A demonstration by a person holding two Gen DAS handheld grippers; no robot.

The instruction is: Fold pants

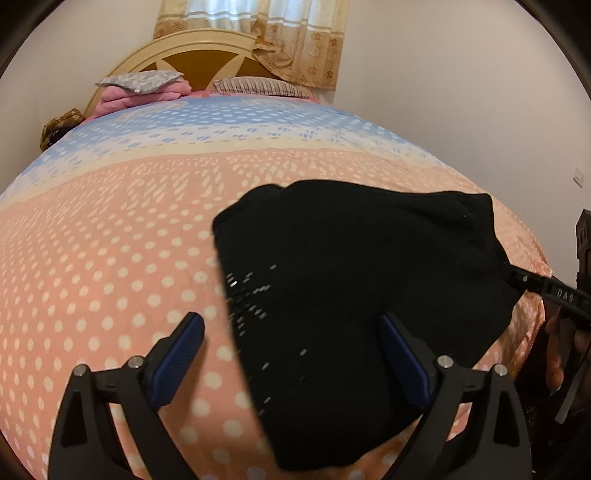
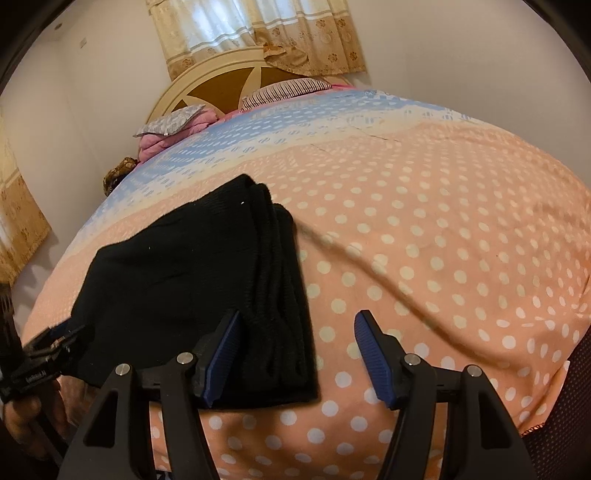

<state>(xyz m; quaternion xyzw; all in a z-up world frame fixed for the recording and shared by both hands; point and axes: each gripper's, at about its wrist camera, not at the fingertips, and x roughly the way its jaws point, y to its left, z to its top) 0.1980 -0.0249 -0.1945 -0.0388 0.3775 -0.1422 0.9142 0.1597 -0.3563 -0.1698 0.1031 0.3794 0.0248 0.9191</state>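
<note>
- Readable writing: right gripper body, seen at the right edge of the left wrist view, carries white characters that look like "DA8". Left gripper body in the right wrist view has small white print, too blurred to read.
- Pants [image 1: 354, 280]: black, folded into a compact stack, lying on the bed [image 1: 110, 258] near its close edge. Small white flecks on the fabric in the left wrist view.
- Layered folded edges of the pants [image 2: 207, 280] show on their right side in the right wrist view.
- Left gripper [image 1: 291, 354]: wide open, holding nothing. Its left blue pad is over bare bedspread, its right pad over the pants; the left edge of the pants runs between the fingers.
- Right gripper [image 2: 297, 360]: wide open, holding nothing. Its left pad sits over the pants' near right corner, its right pad over bare bedspread.
- Cross-views: left gripper sits at the pants' left edge in the right wrist view; right gripper tip sits at their far right corner in the left wrist view. Contact there: cannot tell.
- Bedspread: pink with white dots, blue band farther up.
- Pillows [image 2: 288, 90] and headboard [image 1: 207, 55] at the far end, curtain [image 2: 266, 33] behind.
</note>
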